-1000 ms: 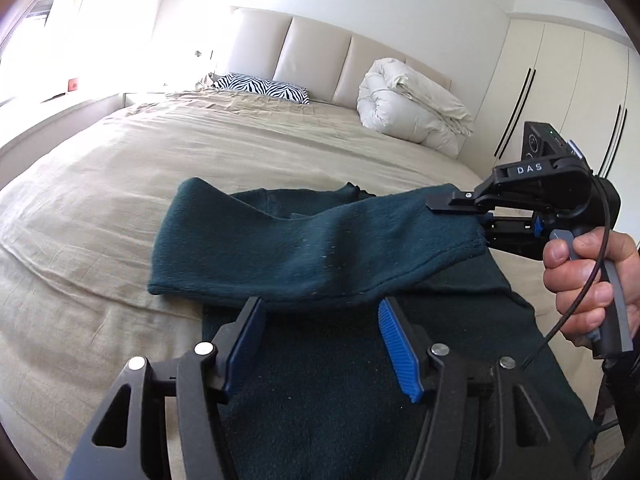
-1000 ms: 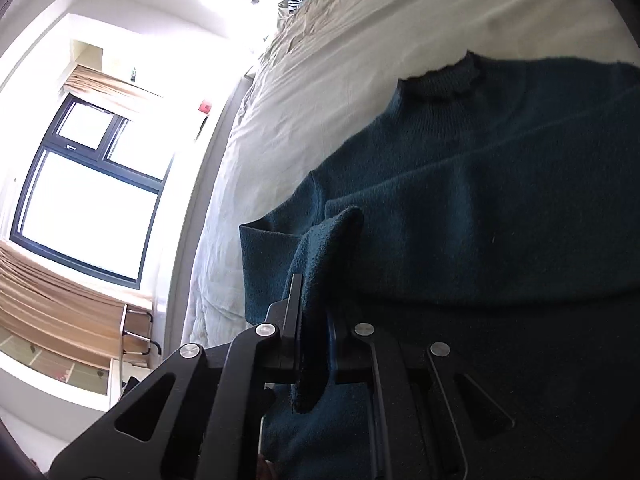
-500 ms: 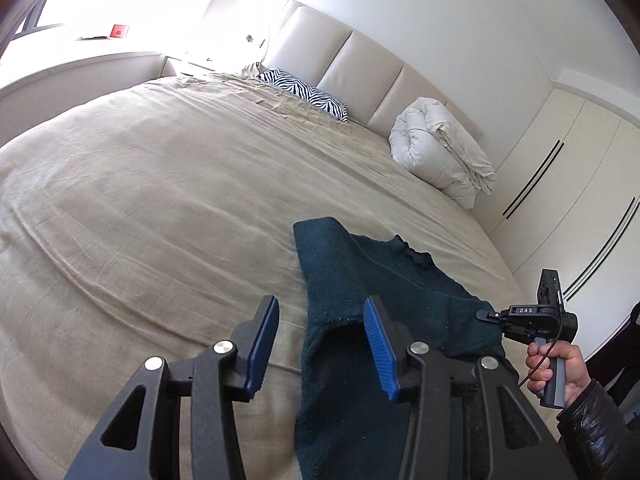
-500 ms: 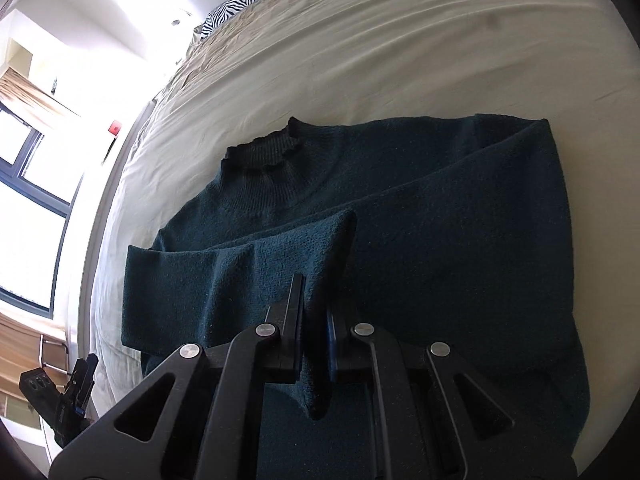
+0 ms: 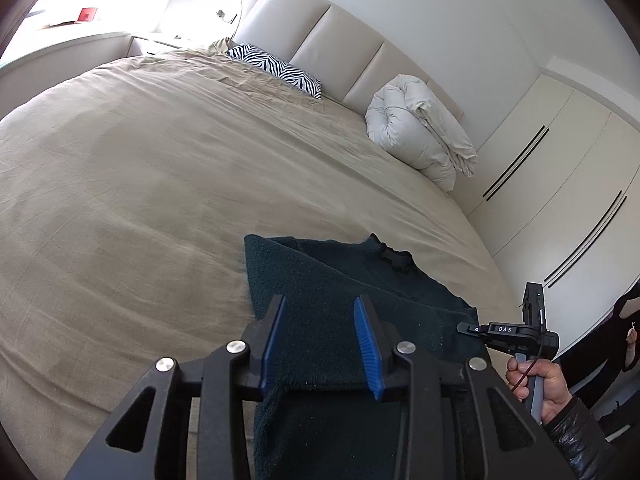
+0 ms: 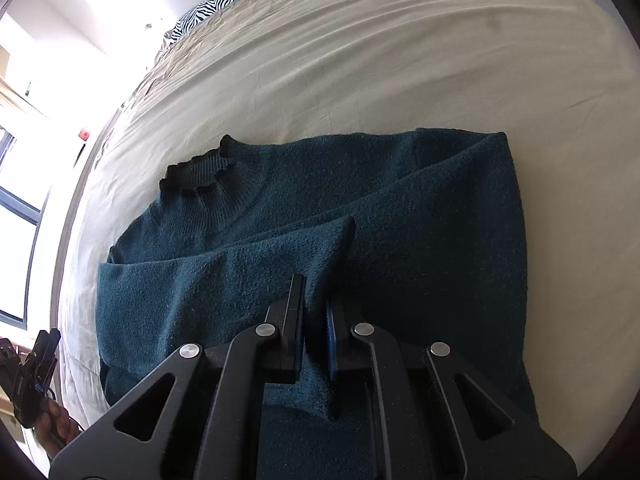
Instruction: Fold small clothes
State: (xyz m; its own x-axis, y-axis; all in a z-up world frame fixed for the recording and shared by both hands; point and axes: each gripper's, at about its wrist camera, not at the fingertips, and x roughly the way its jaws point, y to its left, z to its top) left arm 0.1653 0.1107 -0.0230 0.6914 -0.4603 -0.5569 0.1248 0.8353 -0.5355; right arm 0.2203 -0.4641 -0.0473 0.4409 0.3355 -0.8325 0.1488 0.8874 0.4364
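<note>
A dark teal knit sweater (image 6: 400,216) lies flat on the beige bed, collar (image 6: 196,170) toward the pillows, both sleeves folded across its body. My right gripper (image 6: 316,300) is shut on the cuff end of the upper sleeve (image 6: 240,276), pinching a raised fold of it. My left gripper (image 5: 320,322) is open with blue pads, hovering over the sweater (image 5: 328,280) near its left edge, holding nothing. The right gripper also shows in the left wrist view (image 5: 464,327) at the sweater's right side.
The beige bedsheet (image 5: 140,184) spreads wide to the left and far side. A zebra pillow (image 5: 276,66) and a rolled white duvet (image 5: 420,140) sit by the headboard. White wardrobes (image 5: 560,168) stand to the right. A window (image 6: 16,208) is past the bed.
My left gripper has pulled back and up from the sweater, staying open. My right gripper has carried the sleeve cuff across the sweater's body, still shut on it.
</note>
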